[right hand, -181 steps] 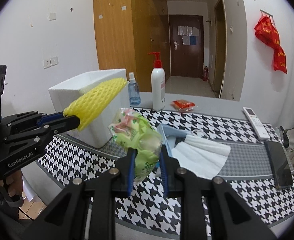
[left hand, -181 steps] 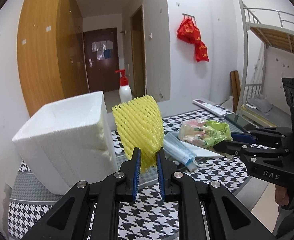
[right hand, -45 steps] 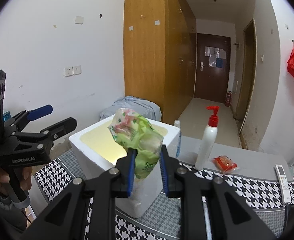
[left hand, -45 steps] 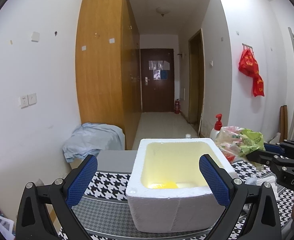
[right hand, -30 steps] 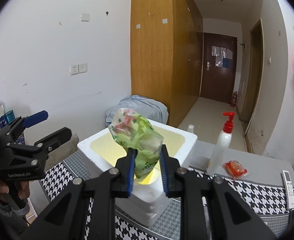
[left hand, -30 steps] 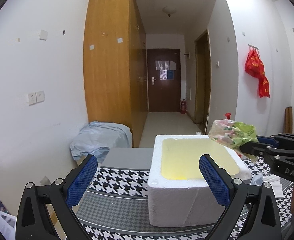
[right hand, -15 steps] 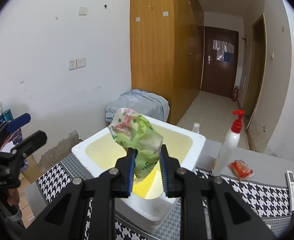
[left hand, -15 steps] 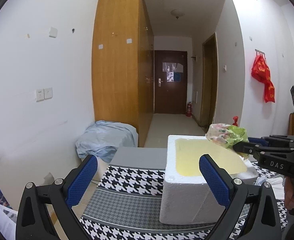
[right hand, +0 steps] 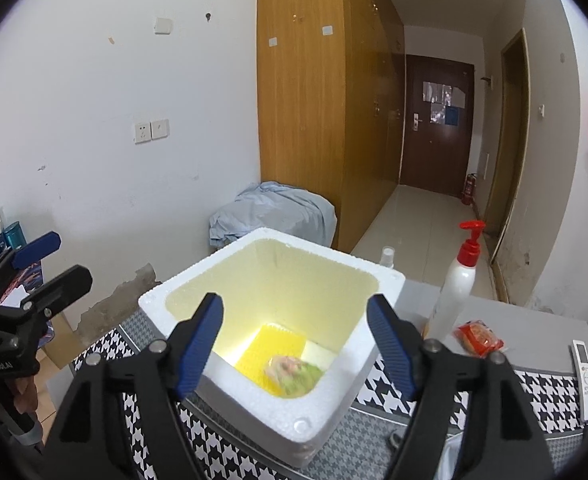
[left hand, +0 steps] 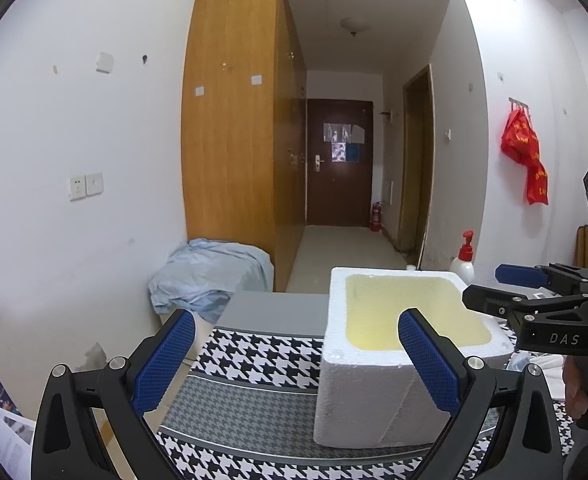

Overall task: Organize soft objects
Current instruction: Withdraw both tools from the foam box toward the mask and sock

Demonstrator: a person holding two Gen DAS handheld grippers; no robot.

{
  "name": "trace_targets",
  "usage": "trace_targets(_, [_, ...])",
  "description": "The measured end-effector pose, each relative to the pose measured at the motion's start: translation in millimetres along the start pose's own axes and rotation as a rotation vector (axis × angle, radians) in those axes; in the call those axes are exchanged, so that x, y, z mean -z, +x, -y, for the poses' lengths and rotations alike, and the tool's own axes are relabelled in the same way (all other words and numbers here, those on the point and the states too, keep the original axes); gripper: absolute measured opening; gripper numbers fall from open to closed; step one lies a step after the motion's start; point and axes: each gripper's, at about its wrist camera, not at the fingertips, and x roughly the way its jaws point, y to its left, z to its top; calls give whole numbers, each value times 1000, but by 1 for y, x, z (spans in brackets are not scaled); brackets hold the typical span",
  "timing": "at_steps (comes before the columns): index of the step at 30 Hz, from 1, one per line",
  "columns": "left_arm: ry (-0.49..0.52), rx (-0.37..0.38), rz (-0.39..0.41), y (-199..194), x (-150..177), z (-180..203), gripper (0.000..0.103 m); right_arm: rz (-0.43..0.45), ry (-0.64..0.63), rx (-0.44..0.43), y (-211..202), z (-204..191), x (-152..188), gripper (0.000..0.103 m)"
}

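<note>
- Snack bag (right hand: 294,372), blurred, low in frame centre inside foam box (right hand: 386,280), on yellow foam net (right hand: 270,344).
- Right tongs (right hand: 294,340) just spread wide above box, empty; left tongs (left hand: 294,356) agape, empty, lower frame.
- Drop step apparently done; next: back to checkered surface (left hand: 262,360) for remaining soft things.
- Half a second earlier: bag pinched in right tongs.

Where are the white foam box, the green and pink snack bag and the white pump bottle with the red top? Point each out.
White foam box (right hand: 326,412), right wrist view: near outer wall.
Green and pink snack bag (right hand: 294,372), right wrist view: its blurred middle, inside the box.
White pump bottle with the red top (right hand: 456,292), right wrist view: its white body.
</note>
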Motion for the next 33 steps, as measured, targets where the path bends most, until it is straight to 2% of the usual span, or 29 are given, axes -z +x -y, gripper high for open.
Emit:
trace_targets(8, [29, 26, 9, -7, -2, 17, 102, 18, 16, 5, -17, 9, 7, 79])
trace_targets(11, [33, 35, 16, -11, -3, 24, 102, 29, 20, 10, -26, 14, 9, 90])
trace_targets(13, [32, 41, 21, -15, -4, 28, 102, 52, 27, 8, -35, 16, 10, 101])
trace_targets(14, [34, 42, 22, -17, -5, 30, 102, 60, 29, 7, -37, 17, 11, 103])
trace_targets(23, [58, 78, 30, -25, -10, 53, 102, 135, 51, 21, -75, 32, 15, 102])
trace_targets(33, [102, 192, 26, -32, -10, 95, 102, 169, 87, 110, -111, 56, 28, 102])
